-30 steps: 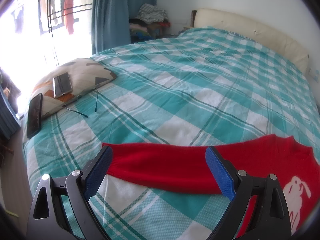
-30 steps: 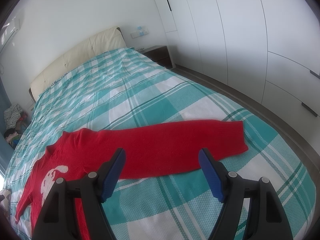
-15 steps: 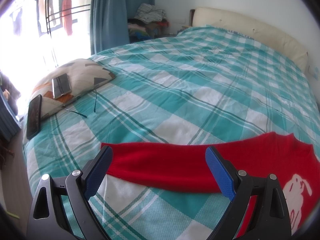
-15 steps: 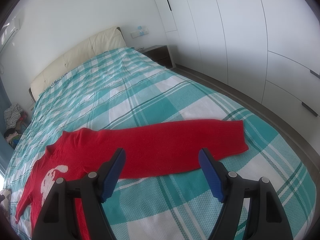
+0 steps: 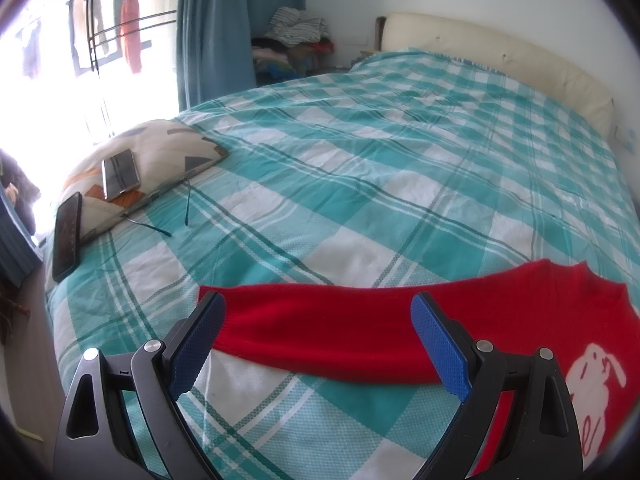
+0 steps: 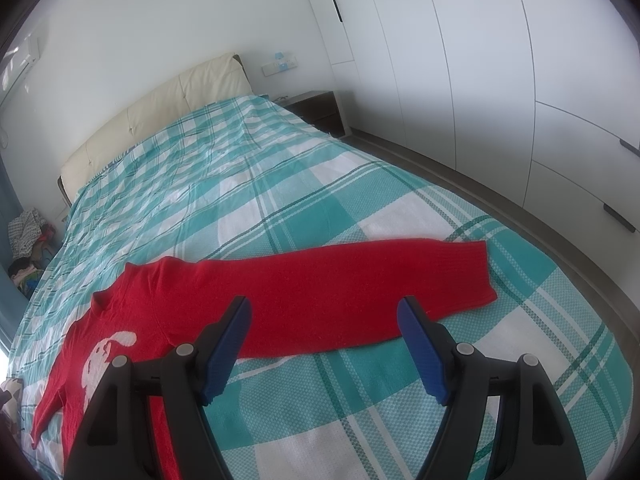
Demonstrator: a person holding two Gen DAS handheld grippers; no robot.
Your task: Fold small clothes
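The left gripper (image 5: 318, 338) hangs just above the bed (image 5: 360, 208) with its blue pads (image 5: 438, 350) spread wide and nothing between them but air — below the gap lies one sleeve of the red sweater (image 5: 500, 320), untouched. The right gripper (image 6: 324, 338) stands the same way, jaws well apart and empty, over the other sleeve of the sweater (image 6: 304, 292). The sweater is spread flat across the near end of the bed, sleeves stretched out to either side, its neck towards the headboard and a white rabbit (image 5: 596, 368) on its chest; in the right view the rabbit (image 6: 102, 356) shows at the left of the gripper, and the sleeve's cuff (image 6: 480, 272) ends short of the bed's edge. Nothing is folded yet. Beyond the sweater the bed's teal and white check cover runs bare up to a cream headboard (image 5: 500, 56). At the bed's left edge, well apart from the sweater, a patterned pillow (image 5: 168, 148) carries a phone (image 5: 120, 174) on top, and a second, dark phone (image 5: 67, 236) leans against the pillow's near side; a thin cord (image 5: 186, 208) trails from the pillow onto the cover. Past the bed's far left corner a heap of clothes (image 5: 298, 44) sits beside a blue curtain (image 5: 224, 28) — what holds the heap I cannot tell. On the bed's right side stand a dark nightstand (image 6: 320, 110) near the headboard and white wardrobes (image 6: 500, 80) along the wall.
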